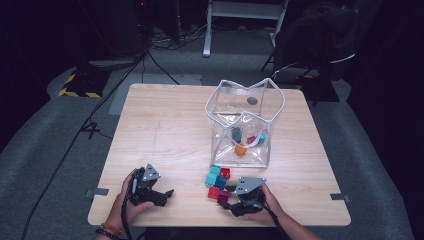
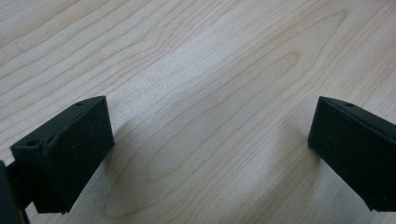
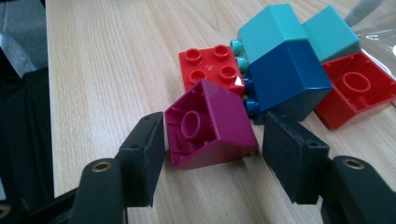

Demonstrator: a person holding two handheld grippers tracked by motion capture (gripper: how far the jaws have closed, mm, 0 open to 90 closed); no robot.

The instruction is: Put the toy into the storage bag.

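A dark room surrounds the pale wooden desk, where a clear soft-walled bin already holds a few bricks. The right tool brackets a magenta brick lying on its side at the near edge of a small pile; its jaws stand apart, one perhaps brushing the brick, not yet gripping. The sloped face could squirt out on closing, or the far jaw could nudge the dark blue brick and red brick just behind. The left tool rests wide open over bare wood. Bin contents blur behind crumpled plastic.
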